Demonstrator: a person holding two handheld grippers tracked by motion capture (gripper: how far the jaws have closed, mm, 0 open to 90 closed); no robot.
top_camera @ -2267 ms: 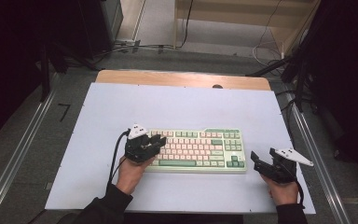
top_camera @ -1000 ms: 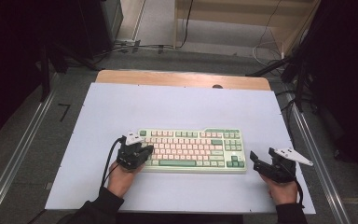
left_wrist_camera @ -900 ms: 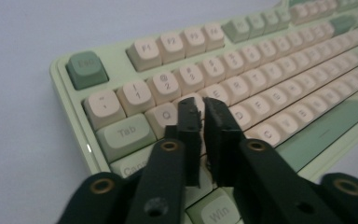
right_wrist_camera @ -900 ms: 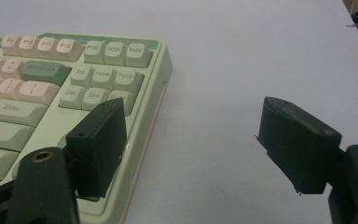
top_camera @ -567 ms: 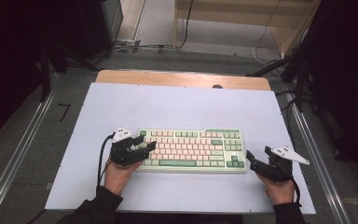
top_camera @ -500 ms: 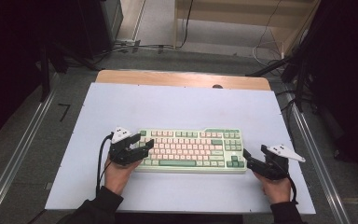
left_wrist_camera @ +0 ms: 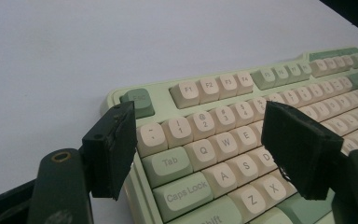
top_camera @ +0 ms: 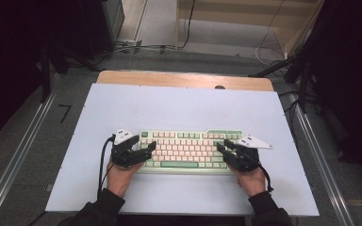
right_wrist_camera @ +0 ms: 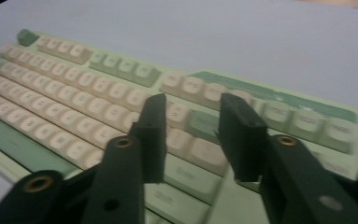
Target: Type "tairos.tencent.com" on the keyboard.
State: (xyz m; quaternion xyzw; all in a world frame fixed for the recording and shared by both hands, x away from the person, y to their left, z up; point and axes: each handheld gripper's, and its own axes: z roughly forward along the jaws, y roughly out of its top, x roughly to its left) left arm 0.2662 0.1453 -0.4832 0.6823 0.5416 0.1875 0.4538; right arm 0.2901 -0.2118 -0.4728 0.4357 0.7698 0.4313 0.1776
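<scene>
Lying on a big white table (top_camera: 184, 108), near the front edge and about the middle from left to right: a green keyboard (top_camera: 191, 147) with cream keys.

Hovering over the left end of the keyboard: the left gripper (top_camera: 147, 149), held in the left hand (top_camera: 119, 175). Jaws spread wide apart, grasping nothing. One jaw just off the left edge of the keyboard, the other above the letter keys, as seen in the left gripper view (left_wrist_camera: 198, 149). Cannot tell if the jaws touch the keys.

Hovering over the right part of the keyboard: the right gripper (top_camera: 222, 149), held in the right hand (top_camera: 252, 181). Jaws also apart, holding nothing, with keys showing in the gap between them in the right gripper view (right_wrist_camera: 191, 135). A bit blurry there.

Pointing toward each other across the keyboard, both grippers. Trailing down beside the left wrist: a black cable (top_camera: 102, 165).

Far past the table: a grey floor (top_camera: 160, 59) with wires on it.
</scene>
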